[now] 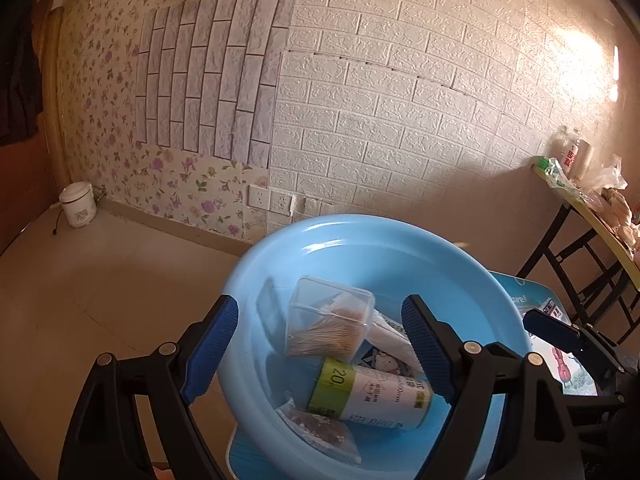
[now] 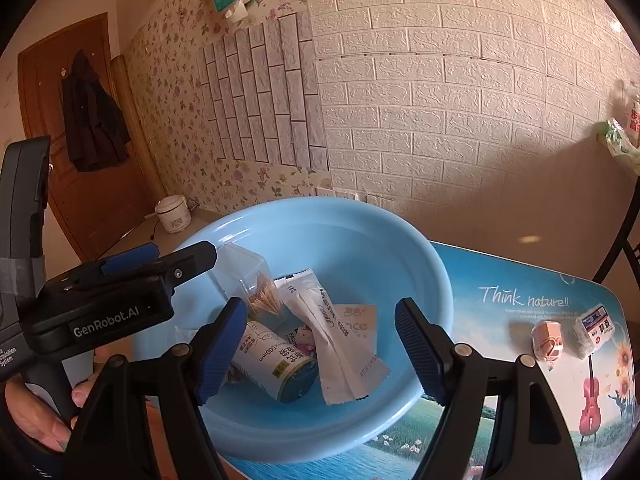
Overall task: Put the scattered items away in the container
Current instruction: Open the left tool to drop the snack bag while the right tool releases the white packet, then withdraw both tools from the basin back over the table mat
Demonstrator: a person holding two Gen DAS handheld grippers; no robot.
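A light-blue basin (image 1: 400,264) (image 2: 340,232) stands on a picture-printed table mat (image 2: 500,280). In it lie a clear toothpick box (image 1: 320,340) (image 2: 256,292), a white roll with a green label (image 1: 372,396) (image 2: 276,364), a long white sachet (image 2: 340,352) and a small bag of brown bits (image 1: 320,428). My left gripper (image 1: 320,314) hangs open over the basin's left side. My right gripper (image 2: 322,312) is open above the sachet, gripping nothing. Outside the basin, on the mat to the right, sit a small pink object (image 2: 548,342) and a white packet with red print (image 2: 596,330).
A person's hand (image 2: 36,420) holds the left gripper's handle at the lower left. A white rice cooker (image 1: 78,204) (image 2: 173,214) stands on the floor by the flowered wall. A folding table (image 1: 592,208) with bags and bottles is at the right. A dark coat (image 2: 94,120) hangs on the door.
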